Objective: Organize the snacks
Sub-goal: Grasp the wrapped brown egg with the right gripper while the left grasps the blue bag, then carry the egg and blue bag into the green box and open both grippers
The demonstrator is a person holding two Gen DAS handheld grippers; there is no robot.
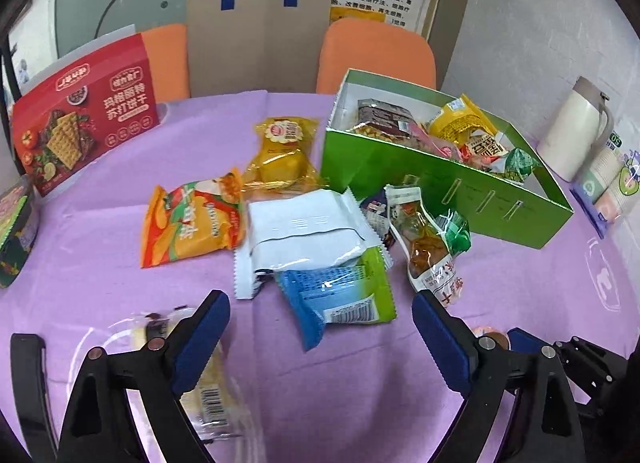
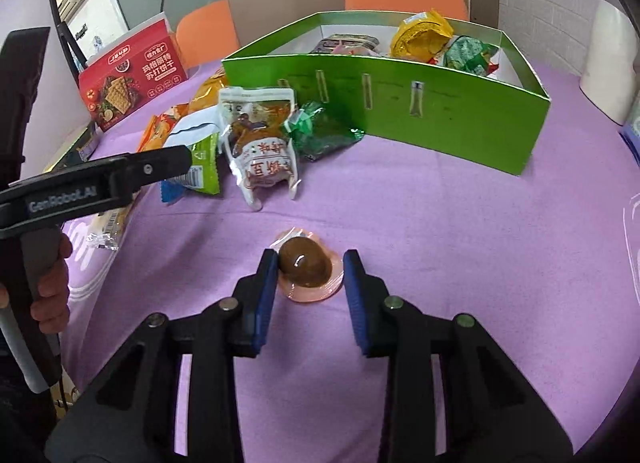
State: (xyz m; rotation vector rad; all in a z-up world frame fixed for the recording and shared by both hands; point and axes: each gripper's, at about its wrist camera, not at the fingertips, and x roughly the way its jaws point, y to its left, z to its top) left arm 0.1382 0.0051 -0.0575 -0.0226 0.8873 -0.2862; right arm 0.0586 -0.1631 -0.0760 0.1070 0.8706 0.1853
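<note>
- Straddling a brown egg in clear vacuum wrap (image 2: 306,267): right hand-held gripper (image 2: 310,277), spread; left blue pad touching or nearly touching the egg, right pad just clear of it, over the wrap's edge. Egg lies on the purple-covered counter (image 2: 440,231), not lifted.
- Ahead of the right hand-held gripper: clear pouch with brown meat snack (image 2: 260,139), a green foil pack (image 2: 324,131) just beside it on the right, both in front of the green box.
- Green box (image 2: 400,111) further ahead and to the right, open top, several snacks already inside incl. a yellow packet (image 2: 422,35) and a green packet (image 2: 470,55).
- Left hand-held gripper (image 1: 320,319) spread wide, holding nothing, hovering over the counter; a hand (image 2: 52,295) grips its handle in the right wrist view.
- Just ahead between its fingers: blue-green packet (image 1: 340,295), partly under a white packet (image 1: 308,231).
- Under its left finger: clear-wrapped pastry with barcode (image 1: 208,399).
- Further ahead-left: orange chips bag (image 1: 192,219); beyond that, yellow cake pack (image 1: 280,155).
- Far left: red cracker box (image 1: 84,115), standing. Far right beyond the green box: white thermos jug (image 1: 576,135).
</note>
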